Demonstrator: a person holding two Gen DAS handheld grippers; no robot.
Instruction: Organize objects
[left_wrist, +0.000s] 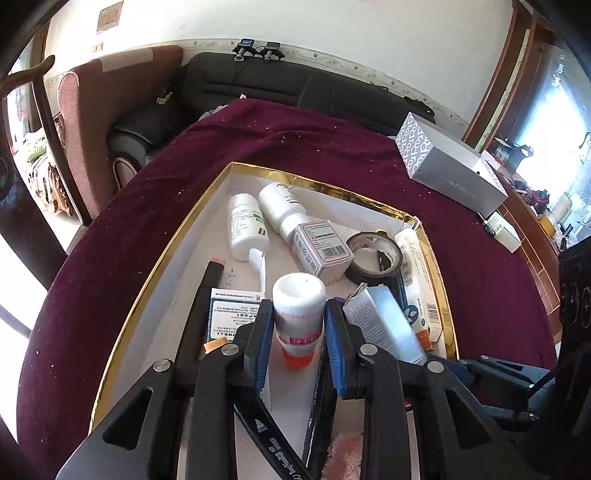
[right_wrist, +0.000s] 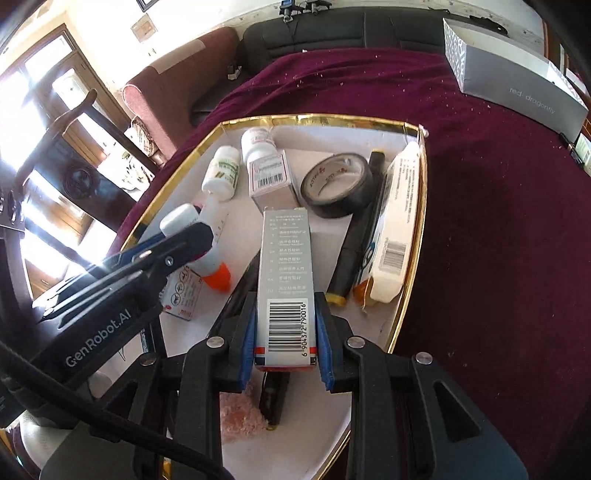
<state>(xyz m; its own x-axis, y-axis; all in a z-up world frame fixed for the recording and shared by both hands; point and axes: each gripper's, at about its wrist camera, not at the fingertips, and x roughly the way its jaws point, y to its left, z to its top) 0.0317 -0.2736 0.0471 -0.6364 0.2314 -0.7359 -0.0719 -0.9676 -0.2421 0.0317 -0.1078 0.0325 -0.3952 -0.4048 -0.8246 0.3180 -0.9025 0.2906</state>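
Over the gold-rimmed tray (left_wrist: 155, 266), which lies on a dark red cloth (left_wrist: 314, 144), both tools carry something. Clamped between the left gripper (left_wrist: 298, 325) pads is a white bottle with an orange cap (left_wrist: 297, 314), held just above the tray's white floor. Pinched in the right gripper (right_wrist: 286, 332) is a slim grey carton (right_wrist: 286, 273) with its barcode end nearest the camera, also over the tray.

Inside the tray lie two white pill bottles (right_wrist: 221, 171), one small barcoded box (right_wrist: 271, 181), one roll of black tape (right_wrist: 338, 184), one long white carton (right_wrist: 397, 218) against the tray's right rim and one black pen (right_wrist: 356, 236) beside it.

Beyond the tray, on the cloth, sits a long grey box (left_wrist: 452, 162). Behind the cloth stand a black sofa (left_wrist: 258, 85) and a maroon armchair (left_wrist: 99, 110) under a white wall.

Only the right wrist view shows the left gripper from outside; only the left wrist view shows a blue-and-white leaflet box (left_wrist: 231, 310) near the tray's left rim
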